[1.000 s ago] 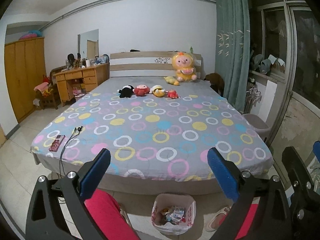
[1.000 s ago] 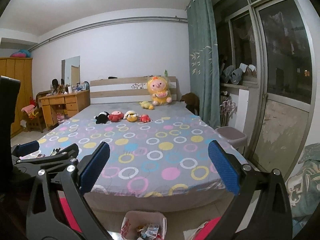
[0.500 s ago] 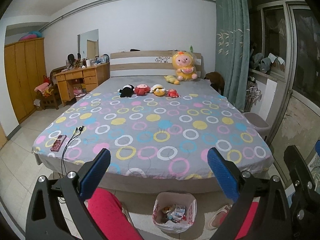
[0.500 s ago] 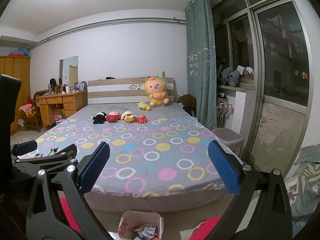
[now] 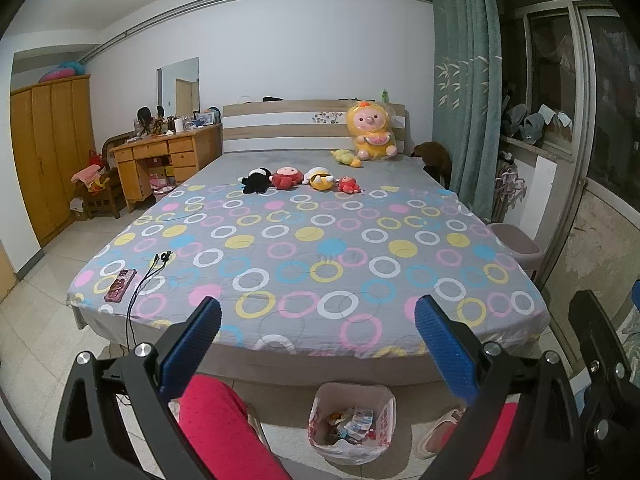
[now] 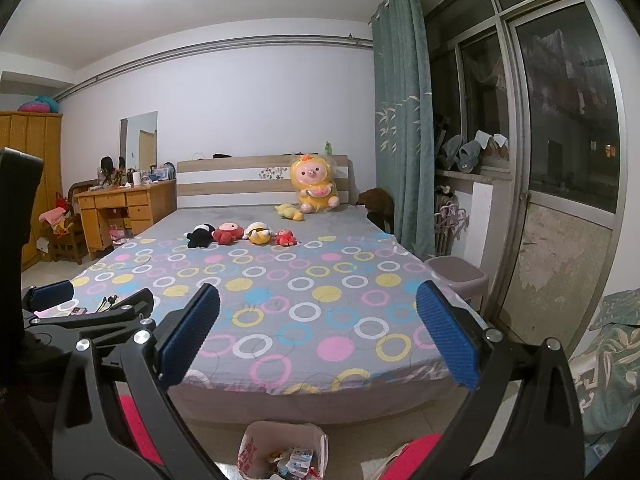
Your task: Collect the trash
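While both claws hang above the foot of the bed [image 5: 312,248], neither carries anything: the left claw [image 5: 318,320] stands wide apart with its blue pads [image 5: 192,344] bare, and the right claw [image 6: 318,320] is spread equally wide and likewise empty.

Task item location: the trash bag [image 5: 352,424], a white bag lining a small bin, sits on the floor directly below the claws, just beside the end of the bed and between the person's red trouser legs [image 5: 224,432]. It appears in the right wrist view as well [image 6: 282,450].

Progress, judged from the present layout:
- The bag already contains crumpled wrappers and paper scraps, filling the lower part only.
- No loose trash can be made out on the bedspread or on the visible floor tiles.
- What remains is probably either to locate further litter elsewhere in the room or to gather and lift the bag itself. The views do not settle which.

Items on the bed that do not look like trash: a row of small plush toys [image 5: 300,180], a large yellow plush [image 5: 370,132] against the headboard, and a phone [image 5: 120,286] with an earphone cable [image 5: 148,276] near the left corner.

Markings: the bag carries red printing on its outer face, too small and creased to read. No other legible writing or brand appears.
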